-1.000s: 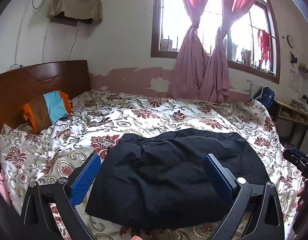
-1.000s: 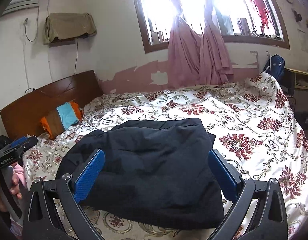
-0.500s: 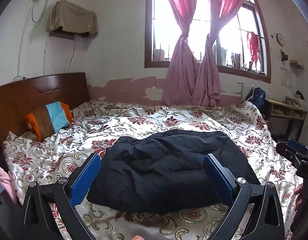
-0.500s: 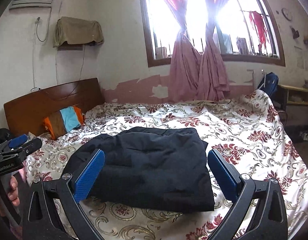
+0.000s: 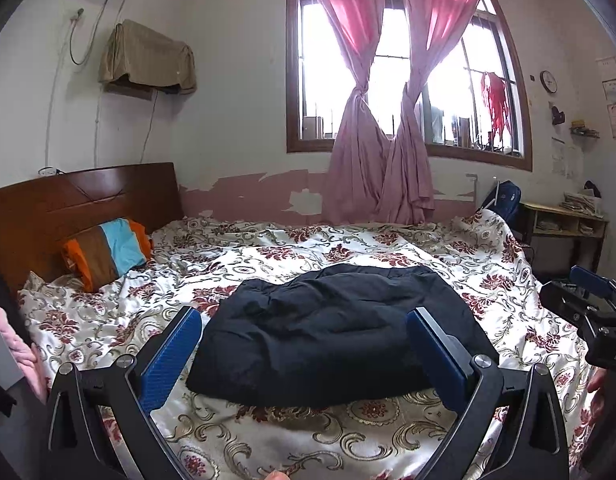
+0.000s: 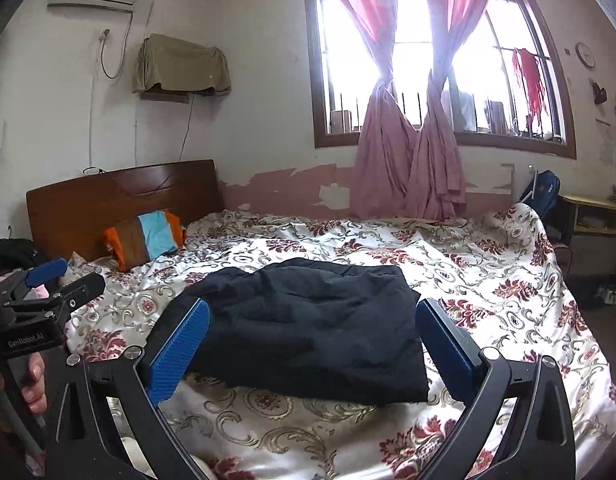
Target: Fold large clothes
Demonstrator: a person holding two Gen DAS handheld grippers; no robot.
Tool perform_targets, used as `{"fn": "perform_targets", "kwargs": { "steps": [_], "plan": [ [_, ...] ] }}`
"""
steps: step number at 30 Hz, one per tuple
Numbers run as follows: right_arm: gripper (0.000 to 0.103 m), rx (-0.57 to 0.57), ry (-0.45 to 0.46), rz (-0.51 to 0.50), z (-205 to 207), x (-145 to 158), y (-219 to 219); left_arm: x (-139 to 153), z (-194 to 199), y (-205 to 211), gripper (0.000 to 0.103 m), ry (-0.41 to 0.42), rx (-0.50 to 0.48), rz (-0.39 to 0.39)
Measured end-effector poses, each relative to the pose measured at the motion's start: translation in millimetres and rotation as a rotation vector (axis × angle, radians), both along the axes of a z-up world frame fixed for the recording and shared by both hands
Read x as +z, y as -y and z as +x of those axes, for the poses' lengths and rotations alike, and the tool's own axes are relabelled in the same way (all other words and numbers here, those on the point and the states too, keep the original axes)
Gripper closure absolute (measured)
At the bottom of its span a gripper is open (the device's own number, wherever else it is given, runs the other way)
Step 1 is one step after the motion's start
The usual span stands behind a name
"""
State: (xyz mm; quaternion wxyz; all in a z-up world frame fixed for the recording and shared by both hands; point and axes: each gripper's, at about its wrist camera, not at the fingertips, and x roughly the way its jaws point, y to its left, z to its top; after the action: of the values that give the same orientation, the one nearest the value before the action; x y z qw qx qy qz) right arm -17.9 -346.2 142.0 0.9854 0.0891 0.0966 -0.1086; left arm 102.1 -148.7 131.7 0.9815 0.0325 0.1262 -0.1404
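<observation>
The left hand-held gripper [image 5: 304,354] is held with its blue pads spread wide apart and nothing between them; it hangs above the near edge of the bed [image 5: 387,248], clear of the cloth. The right hand-held gripper [image 6: 313,350] is likewise held wide apart and empty, raised over the same near edge. Both are pointed across the bed toward the window wall, so that the whole garment is framed between each pair of pads. Each hand-held gripper is caught at the margin of the other's view, which shows that the two are held side by side.

Just beyond the pads, the dark garment [image 5: 331,328] is laid on the flowered bedspread, nearer the near edge than the far one and roughly midway between headboard end and foot end. It is seen as a compact, puffy, roughly rectangular bundle with its layers doubled over, and no sleeve is seen trailing out. From this it may be judged that the folding is largely or wholly done, and that the hand-held grippers are kept off so that the bundle is not disturbed.

A striped pillow [image 5: 108,250] is propped at the headboard [image 5: 68,200], well apart from the garment. Pink curtains [image 5: 383,152] are knotted at the window behind the far edge.
</observation>
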Motion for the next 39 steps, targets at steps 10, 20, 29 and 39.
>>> {"fn": "perform_targets", "kwargs": {
  "steps": [10, 20, 29, 39],
  "plan": [
    [0.002, -0.009, 0.007, 0.012, -22, 1, -24, -5, -25, -15, 0.000, -0.017, 0.014, 0.008],
    [0.002, -0.009, 0.026, -0.009, -39, 5, -56, -11, -43, -33, 0.000, -0.040, 0.025, 0.019],
    [0.002, 0.012, -0.013, -0.027, -47, -8, -74, -27, -52, -58, 0.000, -0.100, 0.053, 0.024],
    [0.002, -0.037, -0.031, -0.016, -60, -26, -77, -41, -58, -62, 0.000, -0.118, 0.061, 0.046]
  ]
}}
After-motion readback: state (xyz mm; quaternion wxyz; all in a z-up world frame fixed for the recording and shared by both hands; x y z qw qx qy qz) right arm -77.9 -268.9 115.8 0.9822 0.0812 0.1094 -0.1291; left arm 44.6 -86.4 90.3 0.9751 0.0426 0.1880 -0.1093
